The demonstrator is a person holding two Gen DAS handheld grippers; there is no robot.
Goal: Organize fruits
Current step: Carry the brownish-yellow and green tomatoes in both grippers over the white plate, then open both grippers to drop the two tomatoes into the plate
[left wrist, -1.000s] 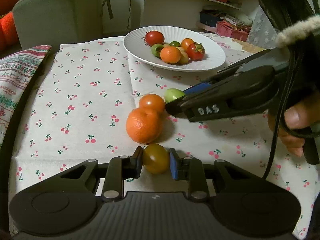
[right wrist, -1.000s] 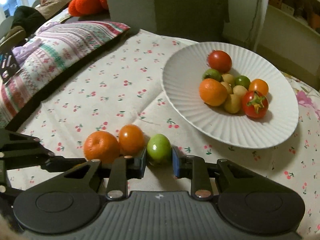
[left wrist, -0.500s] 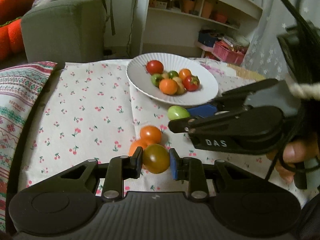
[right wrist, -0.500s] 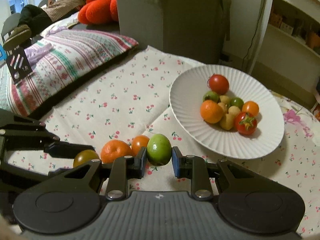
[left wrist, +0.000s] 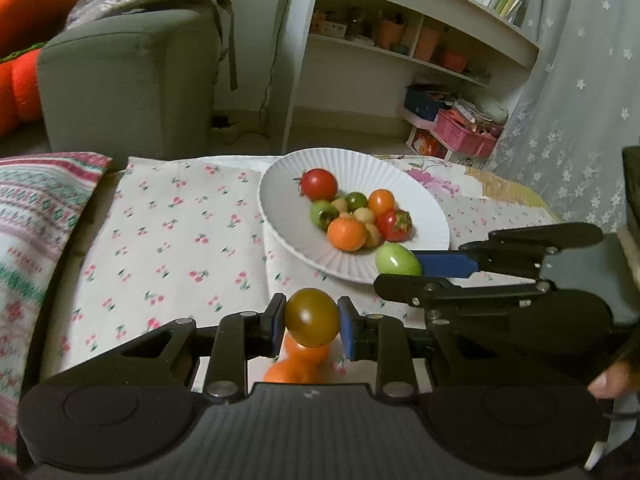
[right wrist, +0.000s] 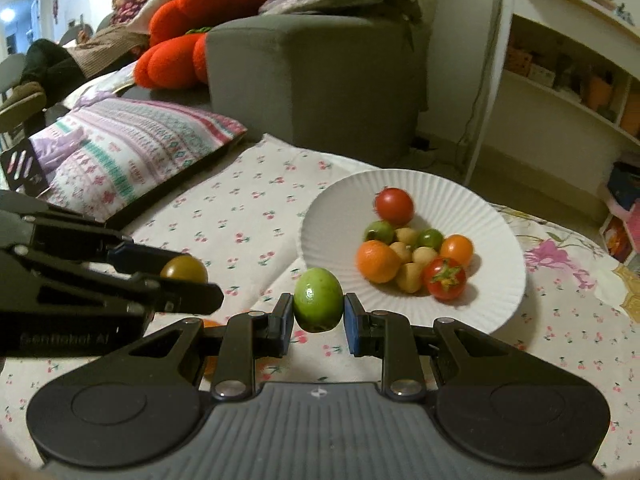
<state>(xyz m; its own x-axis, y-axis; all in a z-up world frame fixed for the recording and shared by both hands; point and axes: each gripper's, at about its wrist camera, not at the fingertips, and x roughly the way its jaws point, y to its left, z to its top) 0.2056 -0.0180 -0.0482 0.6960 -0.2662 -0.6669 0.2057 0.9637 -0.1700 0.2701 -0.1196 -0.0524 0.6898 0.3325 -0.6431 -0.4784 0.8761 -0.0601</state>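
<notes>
- Setting: a living room with a grey sofa (left wrist: 128, 80), white shelving (left wrist: 404, 44) and a pale curtain (left wrist: 576, 92). Work surface is a table under a white cherry-print cloth (left wrist: 176, 236).
- Landmark: a white ribbed plate (left wrist: 352, 168), on the cloth in front of the shelving.
- On the plate, piled at its middle: a red tomato (left wrist: 319, 184) at the far side, a second red tomato with a green calyx (left wrist: 394, 224), an orange fruit (left wrist: 346, 233) at the near side, a small orange tomato (left wrist: 381, 202), two green tomatoes (left wrist: 324, 214), and several small pale yellow fruits (left wrist: 364, 215).
- Left gripper (left wrist: 312, 322): jaws clamped on a brownish-olive tomato (left wrist: 312, 317), held clear of the cloth, on the near side of the plate.
- Right gripper (right wrist: 318, 314): jaws clamped on a green oval fruit (right wrist: 318, 305), held in the air at the plate's near rim; in the left wrist view this fruit overlaps that rim.
- Loose on the cloth, nearer than the plate and under the left gripper: two orange fruits (left wrist: 298, 364), blurred and mostly hidden.
- Left of the plate, beyond the cloth's edge: a striped patterned cushion (right wrist: 136, 152).
- Behind the plate, on the sofa: red-orange plush cushions (right wrist: 192, 32).
- A person's fingers (left wrist: 614, 378) show at the right edge of the left wrist view.
</notes>
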